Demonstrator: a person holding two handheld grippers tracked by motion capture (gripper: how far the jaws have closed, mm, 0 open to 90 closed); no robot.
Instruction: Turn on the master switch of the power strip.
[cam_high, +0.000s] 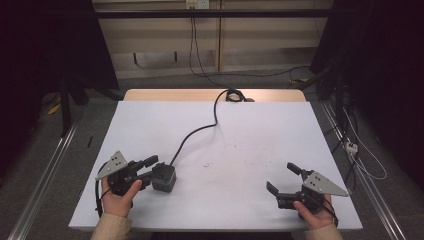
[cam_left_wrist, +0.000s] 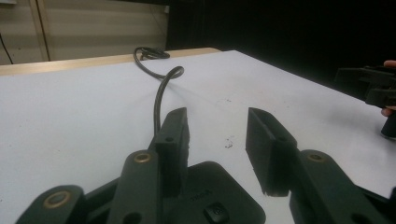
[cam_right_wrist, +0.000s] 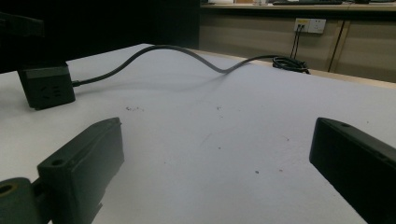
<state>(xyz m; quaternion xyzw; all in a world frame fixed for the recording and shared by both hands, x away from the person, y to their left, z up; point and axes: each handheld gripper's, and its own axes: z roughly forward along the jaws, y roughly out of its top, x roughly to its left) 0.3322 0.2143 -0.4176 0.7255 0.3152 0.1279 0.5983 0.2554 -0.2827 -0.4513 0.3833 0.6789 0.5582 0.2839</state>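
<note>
A black cube-shaped power socket lies on the white tabletop at the front left. Its black cable snakes away to the far edge. My left gripper hovers right at the cube, its jaws apart. In the left gripper view the cube's top sits low under the jaws, and my left gripper has only bare table in the gap at its tips. My right gripper rests at the front right, open wide and empty, with the cube far off to its left.
The cable coils at the far wooden table edge. Small dark specks mark the tabletop's middle. Metal rails run along the floor on both sides, and loose wires lie to the right. A wall outlet is behind.
</note>
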